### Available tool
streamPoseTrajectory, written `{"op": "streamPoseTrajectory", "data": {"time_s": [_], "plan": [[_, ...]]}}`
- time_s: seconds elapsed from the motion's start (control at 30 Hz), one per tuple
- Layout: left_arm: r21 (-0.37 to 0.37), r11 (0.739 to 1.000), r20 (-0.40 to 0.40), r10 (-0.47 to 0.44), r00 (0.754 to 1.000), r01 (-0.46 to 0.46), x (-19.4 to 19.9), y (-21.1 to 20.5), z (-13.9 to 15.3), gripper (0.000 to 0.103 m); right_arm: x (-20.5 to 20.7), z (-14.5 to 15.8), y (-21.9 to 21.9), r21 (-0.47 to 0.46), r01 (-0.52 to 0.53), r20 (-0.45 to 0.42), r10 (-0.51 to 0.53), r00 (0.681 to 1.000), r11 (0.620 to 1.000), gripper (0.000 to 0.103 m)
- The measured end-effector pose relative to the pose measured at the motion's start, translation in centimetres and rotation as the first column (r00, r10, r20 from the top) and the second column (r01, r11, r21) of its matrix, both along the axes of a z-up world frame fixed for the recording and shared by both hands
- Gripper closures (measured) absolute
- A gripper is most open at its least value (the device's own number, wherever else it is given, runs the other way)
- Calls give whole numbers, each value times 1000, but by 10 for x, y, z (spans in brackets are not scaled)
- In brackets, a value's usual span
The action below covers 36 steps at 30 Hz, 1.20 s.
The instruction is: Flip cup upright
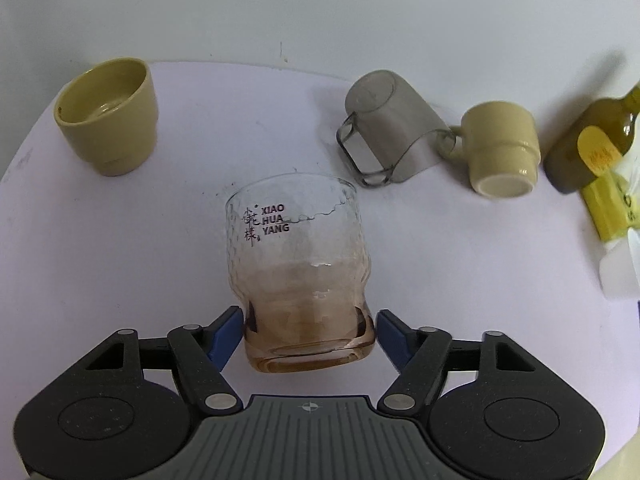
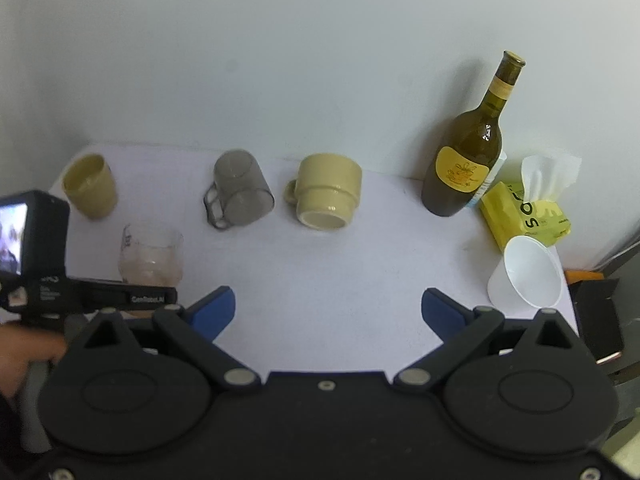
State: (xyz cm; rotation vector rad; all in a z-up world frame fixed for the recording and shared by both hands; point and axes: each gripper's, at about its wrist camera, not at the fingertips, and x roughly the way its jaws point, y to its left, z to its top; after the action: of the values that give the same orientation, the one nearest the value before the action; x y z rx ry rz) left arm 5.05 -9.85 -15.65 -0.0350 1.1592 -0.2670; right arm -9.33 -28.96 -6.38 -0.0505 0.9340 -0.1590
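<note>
A clear glass cup [image 1: 298, 264] with a pink-tinted base and "XIAO HUA YANG" print stands upright on the white table [image 1: 160, 240]. My left gripper [image 1: 308, 334] is open around its base, with a small gap at each blue finger. The glass also shows in the right wrist view [image 2: 152, 258]. A grey transparent mug [image 1: 390, 126] [image 2: 240, 190] lies on its side. A cream mug [image 1: 502, 148] [image 2: 328, 192] lies on its side, mouth toward me. My right gripper [image 2: 326, 312] is open and empty over the table, nearer than the mugs.
An upright yellow-green cup [image 1: 110, 114] [image 2: 90, 184] stands at the back left. A dark bottle [image 2: 468, 160] with a yellow label, a yellow tissue pack [image 2: 524, 216] and a tilted white plastic cup [image 2: 528, 276] stand at the right. A wall runs behind the table.
</note>
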Motion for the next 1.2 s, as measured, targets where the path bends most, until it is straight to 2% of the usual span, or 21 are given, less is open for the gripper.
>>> {"op": "streamPoseTrajectory", "data": {"time_s": [0.07,0.13,0.3,0.37,0.43,0.47,0.5,0.57,0.73,0.83,0.87,1.0,1.2], "plan": [[-8,1000,-13,-6,1000,6,3,4,3,22,0,-1,-1,9,10,-3,-10,1000,1000,2],[-52,999,1,-2,1000,2,0,21,21,19,1,-6,0,18,37,-12,-37,999,999,2],[-87,995,100,48,994,-40,-16,76,62,14,2,-25,18,67,39,-50,-35,998,997,0],[-88,995,120,67,991,-56,-20,90,71,13,8,-36,30,78,7,-69,-1,998,997,0],[-115,986,141,141,980,-125,-23,123,82,9,17,-49,46,85,-53,-90,60,994,995,0],[-118,984,140,146,979,-130,-22,127,83,9,23,-58,56,85,-88,-101,96,990,993,0],[-147,969,137,218,966,-198,-27,149,86,9,29,-66,67,81,-123,-115,132,985,989,2],[-153,954,132,277,952,-257,-35,165,89,9,42,-81,84,93,-177,-126,188,974,980,9],[-165,929,155,355,922,-330,-51,199,103,9,71,-99,111,167,-216,-102,235,967,962,8],[-183,915,154,387,909,-359,-54,209,104,9,88,-116,126,143,-242,-159,263,951,960,9],[-186,912,153,396,905,-367,-54,209,105,9,92,-121,129,132,-241,-184,262,947,962,15],[-200,904,160,410,898,-377,-56,214,111,9,98,-128,130,162,-242,-191,271,943,957,26],[-199,919,173,376,910,-342,-57,201,116,9,98,-131,126,211,-263,-187,303,935,941,33]]}}
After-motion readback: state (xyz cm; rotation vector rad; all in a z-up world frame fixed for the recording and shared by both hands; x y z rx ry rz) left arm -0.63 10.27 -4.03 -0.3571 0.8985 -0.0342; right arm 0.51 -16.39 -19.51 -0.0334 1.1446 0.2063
